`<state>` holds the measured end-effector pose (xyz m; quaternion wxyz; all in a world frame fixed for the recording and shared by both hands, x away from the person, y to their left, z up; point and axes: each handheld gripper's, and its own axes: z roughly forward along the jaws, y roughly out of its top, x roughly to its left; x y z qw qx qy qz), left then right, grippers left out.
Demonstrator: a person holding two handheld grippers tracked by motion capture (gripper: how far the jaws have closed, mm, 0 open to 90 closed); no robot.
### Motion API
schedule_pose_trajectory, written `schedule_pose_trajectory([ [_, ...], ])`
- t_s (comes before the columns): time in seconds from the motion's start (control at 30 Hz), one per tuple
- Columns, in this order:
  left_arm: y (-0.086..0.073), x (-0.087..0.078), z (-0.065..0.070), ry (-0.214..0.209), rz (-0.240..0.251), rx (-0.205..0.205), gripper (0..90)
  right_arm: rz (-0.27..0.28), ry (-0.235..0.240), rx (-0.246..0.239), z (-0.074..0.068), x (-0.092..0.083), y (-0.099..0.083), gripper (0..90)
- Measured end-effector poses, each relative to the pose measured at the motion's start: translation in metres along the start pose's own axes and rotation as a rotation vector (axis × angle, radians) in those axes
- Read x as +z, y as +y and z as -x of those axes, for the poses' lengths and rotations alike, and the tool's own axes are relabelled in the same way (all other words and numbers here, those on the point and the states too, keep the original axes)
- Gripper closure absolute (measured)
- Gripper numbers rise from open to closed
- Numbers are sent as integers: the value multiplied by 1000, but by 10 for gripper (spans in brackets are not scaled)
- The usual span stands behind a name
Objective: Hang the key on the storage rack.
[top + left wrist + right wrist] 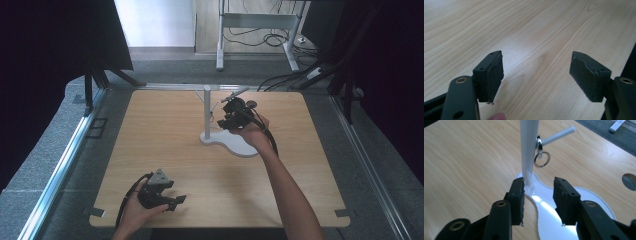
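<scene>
Your silver key ring (pixel 541 157) hangs from a peg of the white plastic stand (pixel 529 150), whose post rises from a glossy curved base (pixel 235 144) near the middle of the light wooden table (pixel 165 135). Broad bare wood lies toward the left edge and the near edge. Your right gripper (pixel 539 195) is parted with nothing between its pads, hovering over the base just beside the post, the ring above and beyond it. Your left gripper (pixel 536 75) gapes wide and empty by the near left corner, well apart from the stand.
</scene>
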<state>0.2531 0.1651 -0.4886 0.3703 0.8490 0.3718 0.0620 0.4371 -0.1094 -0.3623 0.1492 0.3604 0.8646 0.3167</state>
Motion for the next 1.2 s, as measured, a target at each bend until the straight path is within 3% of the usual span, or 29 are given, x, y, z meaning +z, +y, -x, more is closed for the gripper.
schedule_pose_trajectory([
  [0.27,0,-1,-1,19,2,-6,277,61,29,15,-3,-25,-42,542],
  [0.43,0,1,2,20,-6,3,277,91,45,15,-8,-40,-77,523],
  [0.63,0,7,5,21,-27,8,277,125,54,48,-7,-52,-120,514],
  [0.87,0,10,5,22,-33,10,277,130,41,83,-5,-52,-157,510],
  [1.13,-1,11,6,27,-36,9,277,117,27,92,-8,-45,-182,502],
  [1.2,0,11,7,24,-36,13,277,101,-5,98,-6,-43,-190,494],
])
